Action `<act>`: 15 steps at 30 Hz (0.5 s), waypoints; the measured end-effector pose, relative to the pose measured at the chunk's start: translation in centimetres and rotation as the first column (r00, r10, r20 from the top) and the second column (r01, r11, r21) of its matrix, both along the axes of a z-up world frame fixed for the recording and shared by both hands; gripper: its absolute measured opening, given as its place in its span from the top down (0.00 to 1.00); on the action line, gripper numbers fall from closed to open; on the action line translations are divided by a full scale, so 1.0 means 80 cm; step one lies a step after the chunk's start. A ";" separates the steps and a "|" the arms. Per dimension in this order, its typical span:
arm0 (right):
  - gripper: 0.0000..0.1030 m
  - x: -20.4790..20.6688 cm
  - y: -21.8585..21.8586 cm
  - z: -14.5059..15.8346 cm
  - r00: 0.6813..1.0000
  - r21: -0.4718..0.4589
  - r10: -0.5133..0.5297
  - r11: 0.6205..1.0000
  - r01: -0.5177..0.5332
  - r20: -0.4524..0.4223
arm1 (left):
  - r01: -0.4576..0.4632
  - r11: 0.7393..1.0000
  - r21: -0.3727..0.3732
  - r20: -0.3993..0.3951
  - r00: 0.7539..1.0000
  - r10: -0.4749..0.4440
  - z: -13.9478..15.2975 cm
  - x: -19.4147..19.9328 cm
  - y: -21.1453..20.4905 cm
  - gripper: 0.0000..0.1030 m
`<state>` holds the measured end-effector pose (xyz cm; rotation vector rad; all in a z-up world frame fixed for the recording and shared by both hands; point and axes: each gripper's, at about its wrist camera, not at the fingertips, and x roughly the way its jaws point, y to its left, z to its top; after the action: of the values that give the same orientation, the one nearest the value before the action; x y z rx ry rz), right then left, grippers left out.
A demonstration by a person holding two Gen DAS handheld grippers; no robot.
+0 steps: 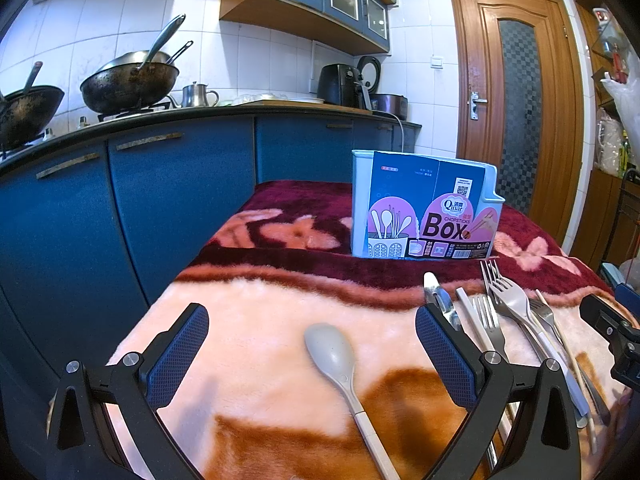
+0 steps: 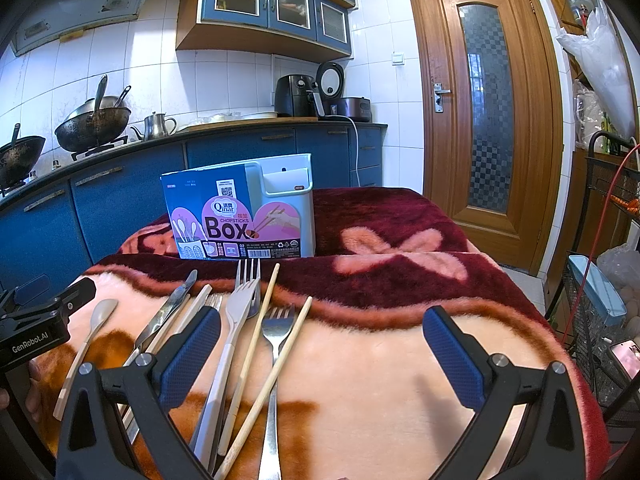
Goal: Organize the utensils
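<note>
Left gripper (image 1: 312, 354) is hovering wide open, gripping nothing, straddling the grey spoon (image 1: 344, 364) at lower centre; spoon handle is running toward the lower edge. Right gripper (image 2: 322, 354) is hanging open, empty

The left hand-held gripper (image 1: 312, 354) fills the lower frame of its view, jaws spread wide and holding nothing. The right hand-held gripper (image 2: 322, 354) sits likewise, jaws wide apart and unladen.
</note>
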<state>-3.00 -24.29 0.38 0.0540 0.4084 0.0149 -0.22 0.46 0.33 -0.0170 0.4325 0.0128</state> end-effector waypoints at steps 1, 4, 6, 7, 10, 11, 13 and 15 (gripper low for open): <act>0.00 0.000 0.000 0.000 1.000 0.000 0.000 1.000 0.000 0.000 | 0.000 1.000 0.000 0.000 1.000 0.000 0.000 0.000 0.000 0.00; 0.00 0.000 0.000 0.000 1.000 0.000 0.000 1.000 0.000 -0.001 | 0.000 1.000 0.000 0.000 1.000 0.000 0.000 0.000 0.000 0.00; 0.00 0.000 0.000 0.000 1.000 0.000 0.000 1.000 0.000 -0.001 | 0.000 1.000 0.000 0.000 1.000 0.000 0.000 0.000 0.000 0.00; 0.00 0.000 0.000 0.000 1.000 0.000 0.000 1.000 0.000 -0.001 | -0.001 1.000 0.000 0.001 1.000 0.001 0.000 0.000 0.000 0.00; 0.00 0.003 0.000 -0.001 1.000 0.002 0.001 1.000 -0.001 -0.003 | -0.002 1.000 0.001 -0.002 1.000 0.003 0.000 0.000 0.000 0.00; 0.00 0.003 0.000 -0.001 1.000 0.002 0.001 1.000 -0.001 -0.006 | -0.004 1.000 0.002 -0.005 1.000 0.004 -0.001 0.000 -0.002 0.00; 0.00 0.005 0.000 -0.002 1.000 0.007 -0.002 1.000 0.002 -0.011 | -0.009 1.000 0.003 -0.010 1.000 0.009 0.000 0.001 -0.001 0.00; 0.00 0.004 -0.001 -0.002 1.000 0.012 0.000 1.000 0.000 -0.010 | -0.008 1.000 0.002 -0.008 1.000 0.008 0.000 0.003 0.003 0.00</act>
<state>-2.67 -24.37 0.22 0.0659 0.4179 0.0167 0.03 0.69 0.34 -0.0164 0.4406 0.0212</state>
